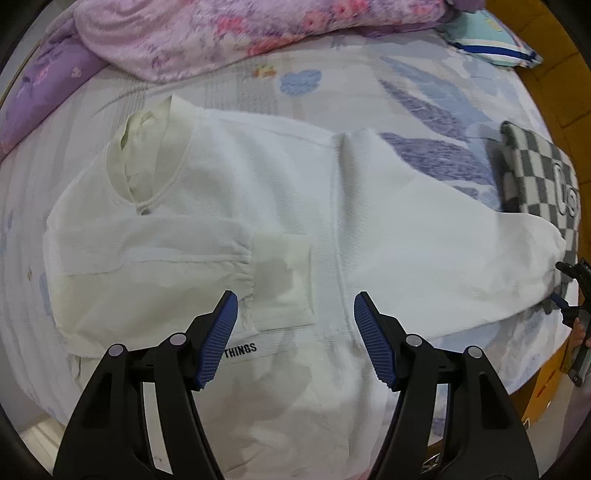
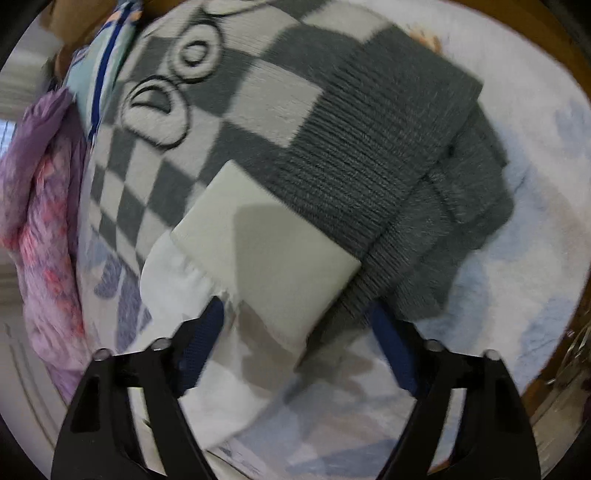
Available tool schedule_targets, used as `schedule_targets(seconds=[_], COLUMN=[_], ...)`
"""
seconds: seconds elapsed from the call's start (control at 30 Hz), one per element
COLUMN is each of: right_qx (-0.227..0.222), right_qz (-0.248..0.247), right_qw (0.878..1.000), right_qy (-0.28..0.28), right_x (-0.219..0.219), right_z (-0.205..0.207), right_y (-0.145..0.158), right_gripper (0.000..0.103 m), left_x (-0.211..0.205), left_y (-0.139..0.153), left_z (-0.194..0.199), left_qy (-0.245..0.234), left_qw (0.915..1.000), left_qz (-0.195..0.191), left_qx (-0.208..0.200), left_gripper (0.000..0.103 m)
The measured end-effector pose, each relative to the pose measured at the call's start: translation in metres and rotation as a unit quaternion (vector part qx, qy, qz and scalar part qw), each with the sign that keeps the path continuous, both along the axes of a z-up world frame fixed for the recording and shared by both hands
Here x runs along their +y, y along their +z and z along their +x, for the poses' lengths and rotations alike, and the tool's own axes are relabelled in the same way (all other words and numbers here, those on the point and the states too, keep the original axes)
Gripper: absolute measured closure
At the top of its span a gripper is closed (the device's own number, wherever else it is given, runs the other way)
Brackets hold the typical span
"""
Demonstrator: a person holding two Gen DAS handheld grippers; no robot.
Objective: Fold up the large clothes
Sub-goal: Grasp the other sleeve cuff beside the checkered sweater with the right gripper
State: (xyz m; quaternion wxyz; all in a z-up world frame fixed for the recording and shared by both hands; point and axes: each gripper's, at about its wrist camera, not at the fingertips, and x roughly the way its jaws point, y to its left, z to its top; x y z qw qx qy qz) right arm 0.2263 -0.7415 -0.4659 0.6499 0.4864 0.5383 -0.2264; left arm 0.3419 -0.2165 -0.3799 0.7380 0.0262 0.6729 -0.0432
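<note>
The white sweatshirt (image 1: 266, 221) is lying flat across the middle of the bed (image 1: 424, 85), collar toward the bed's left side, one sleeve folded over the chest, the other sleeve (image 1: 443, 240) stretching toward the right edge. Its ribbed cuff (image 2: 266, 251) is resting on a folded grey checkered sweater (image 2: 332, 129) at that edge. The left gripper (image 1: 293, 341) is hovering over the hem, jaws apart, nothing between them. The right gripper (image 2: 295, 343) is straddling the cuff, jaws apart; whether the pads are touching it cannot be told. A pink floral quilt (image 1: 240, 33) is lying along the far edge.
</note>
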Motion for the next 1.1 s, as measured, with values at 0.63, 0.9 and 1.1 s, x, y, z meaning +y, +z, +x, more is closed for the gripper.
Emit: schedule_targets(seconds=[0.63,0.9,1.1], right_qx=[-0.048,-0.032,-0.015], right_qz=[-0.005,0.039,0.083], right_qw=[0.997,0.996,0.992], right_qy=[-0.053,-0.072,-0.09], right_x=[-0.011,-0.005,-0.008], right_z=[-0.011,-0.029,-0.025], right_y=[-0.001,0.015,-0.013], right_gripper=[0.086,0.068,0.068], left_x=[0.012,-0.002,-0.002], left_y=[-0.034,-0.034,-0.038], left_z=[0.012,0.019,0.013], left_qy=[0.016,-0.003,-0.006], left_qw=[0.9996,0.9999,0.9997], left_qz=[-0.013,-0.011,-0.007], left_qx=[0.018,0.013,0.021], left_gripper=[0.036,0.037,0.036])
